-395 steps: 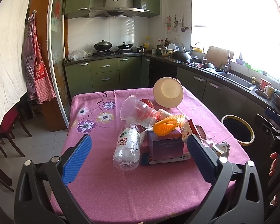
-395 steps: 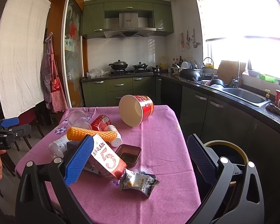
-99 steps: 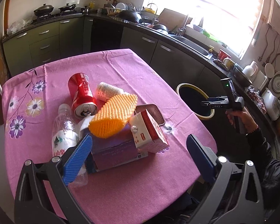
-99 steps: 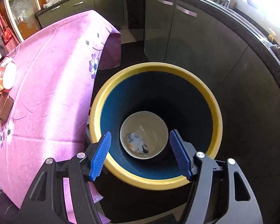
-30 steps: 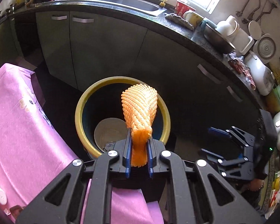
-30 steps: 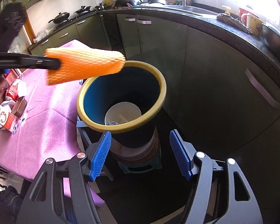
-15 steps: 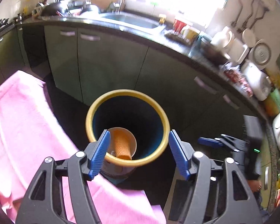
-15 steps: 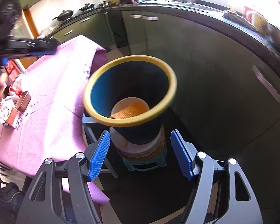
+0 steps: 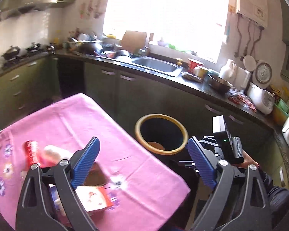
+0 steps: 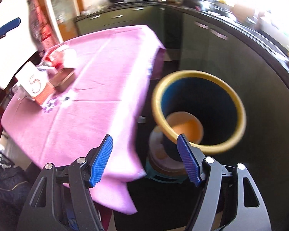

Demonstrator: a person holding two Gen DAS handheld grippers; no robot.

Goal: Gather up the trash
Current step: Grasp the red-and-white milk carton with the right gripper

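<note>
The yellow-rimmed blue trash bin point(image 9: 180, 130) stands on the floor beside the pink table point(image 9: 98, 119); it also shows in the right wrist view point(image 10: 235, 98). The orange foam net point(image 10: 185, 128) lies inside it, in a white bowl. My left gripper point(image 9: 143, 162) is open and empty above the table's corner. My right gripper point(image 10: 144, 159) is open and empty, low beside the bin. On the table lie a red-and-white carton point(image 9: 93, 198), also in the right wrist view point(image 10: 33, 82), a red can point(image 9: 30, 151), a white cup point(image 9: 53, 154) and a brown tray point(image 10: 62, 79).
Dark green cabinets point(image 9: 144, 94) and a counter with a sink point(image 9: 156, 66) run behind the bin. The bin sits on a stool point(image 10: 163, 170). A rice cooker point(image 9: 260, 100) and dishes crowd the counter. The right hand-held gripper point(image 9: 223, 140) shows beyond the bin.
My left gripper has pulled back from the bin and swung over the table. The foam net stays in the bin. The right view has swung left toward the table.
</note>
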